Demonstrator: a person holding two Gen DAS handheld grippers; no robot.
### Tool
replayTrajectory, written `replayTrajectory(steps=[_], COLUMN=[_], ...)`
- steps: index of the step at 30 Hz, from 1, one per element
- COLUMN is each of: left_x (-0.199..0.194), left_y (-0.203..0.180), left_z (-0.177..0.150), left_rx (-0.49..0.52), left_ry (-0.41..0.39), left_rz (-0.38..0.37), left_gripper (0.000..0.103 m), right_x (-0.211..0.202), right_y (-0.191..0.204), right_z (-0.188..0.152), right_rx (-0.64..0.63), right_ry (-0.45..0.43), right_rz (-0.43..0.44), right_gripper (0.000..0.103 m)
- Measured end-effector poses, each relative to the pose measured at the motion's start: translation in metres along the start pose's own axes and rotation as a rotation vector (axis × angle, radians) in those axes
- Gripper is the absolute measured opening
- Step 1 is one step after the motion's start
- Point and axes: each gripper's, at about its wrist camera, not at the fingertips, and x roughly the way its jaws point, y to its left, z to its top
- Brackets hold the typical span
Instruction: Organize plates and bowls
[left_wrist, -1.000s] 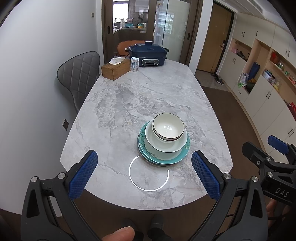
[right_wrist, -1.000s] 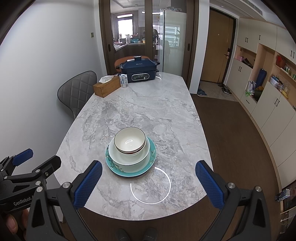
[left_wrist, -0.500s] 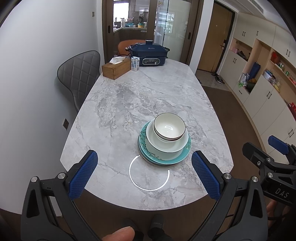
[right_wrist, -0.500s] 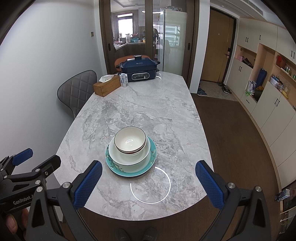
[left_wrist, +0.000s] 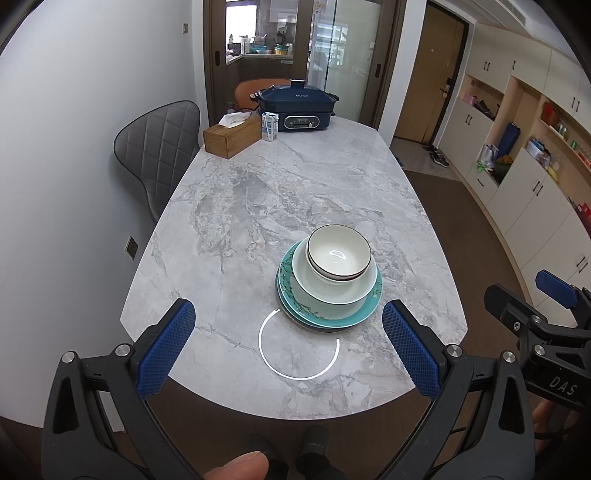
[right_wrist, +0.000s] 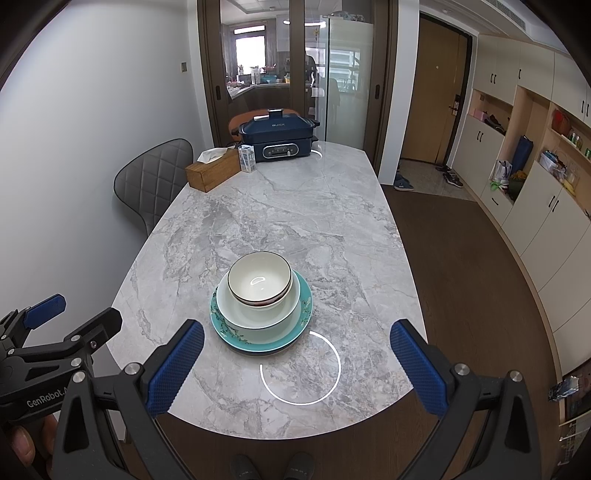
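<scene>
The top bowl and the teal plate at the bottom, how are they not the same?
The top bowl is white with a dark rim; the teal plate has a branch pattern. The bowl is deep and narrower; the plate is flat and wider. The bowl sits highest in the stack; the plate lies near the bottom. Both are round and empty-looking.
</scene>
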Motion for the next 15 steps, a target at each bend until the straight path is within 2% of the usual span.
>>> replayTrajectory(steps=[15], left_x=[0.0011], left_y=[0.0023], left_z=[0.0018], left_rx=[0.007], left_ry=[0.003], left_rz=[-0.004], left_gripper=[0.102], right_x=[0.0009], right_y=[-0.0006], right_z=[0.0012], right_rx=[-0.002], right_ry=[0.002], right_rz=[0.001], right_gripper=[0.103])
